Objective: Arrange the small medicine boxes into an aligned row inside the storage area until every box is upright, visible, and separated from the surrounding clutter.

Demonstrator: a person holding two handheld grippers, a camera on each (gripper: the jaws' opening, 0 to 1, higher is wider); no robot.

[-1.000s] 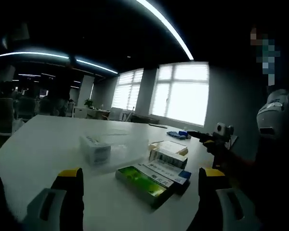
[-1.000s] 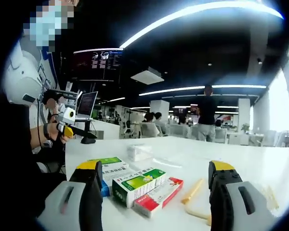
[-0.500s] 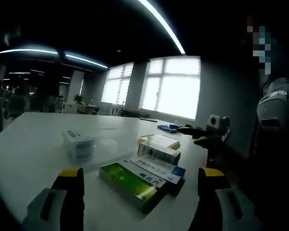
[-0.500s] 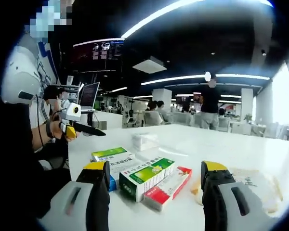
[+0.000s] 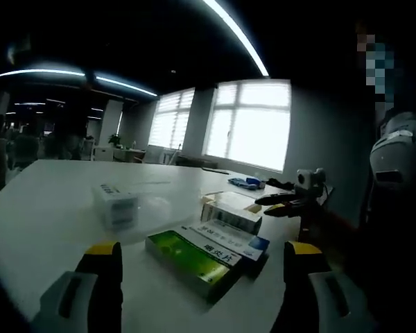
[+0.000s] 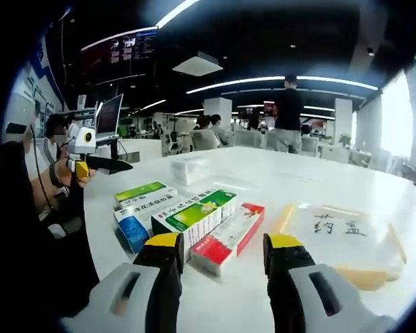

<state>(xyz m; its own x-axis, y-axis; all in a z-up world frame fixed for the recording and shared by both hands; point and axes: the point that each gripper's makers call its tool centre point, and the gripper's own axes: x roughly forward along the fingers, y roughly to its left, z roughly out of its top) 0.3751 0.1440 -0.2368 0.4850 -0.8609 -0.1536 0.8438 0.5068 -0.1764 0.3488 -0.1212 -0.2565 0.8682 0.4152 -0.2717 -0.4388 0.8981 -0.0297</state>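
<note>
Several medicine boxes lie flat and bunched together on the white table (image 6: 277, 177). In the right gripper view a red-and-white box (image 6: 230, 232) lies just ahead of my right gripper (image 6: 223, 243), which is open with nothing between its jaws. Beside it are a green-and-white box (image 6: 194, 214), a blue-and-white box (image 6: 140, 220) and a green box (image 6: 142, 192). My left gripper (image 5: 202, 251) is open above the table's near edge, short of the green box (image 5: 191, 260) and the blue-and-white box (image 5: 230, 239). A white box (image 5: 116, 202) stands apart.
A clear tray with beige edges and a written label (image 6: 340, 225) lies to the right of the boxes. A white box (image 6: 187, 168) sits farther back. The person holding the grippers is at the table's side. People and desks fill the office behind.
The right gripper view has moved closer to the boxes and tipped down, and its jaws have narrowed. The left gripper view has barely shifted.
</note>
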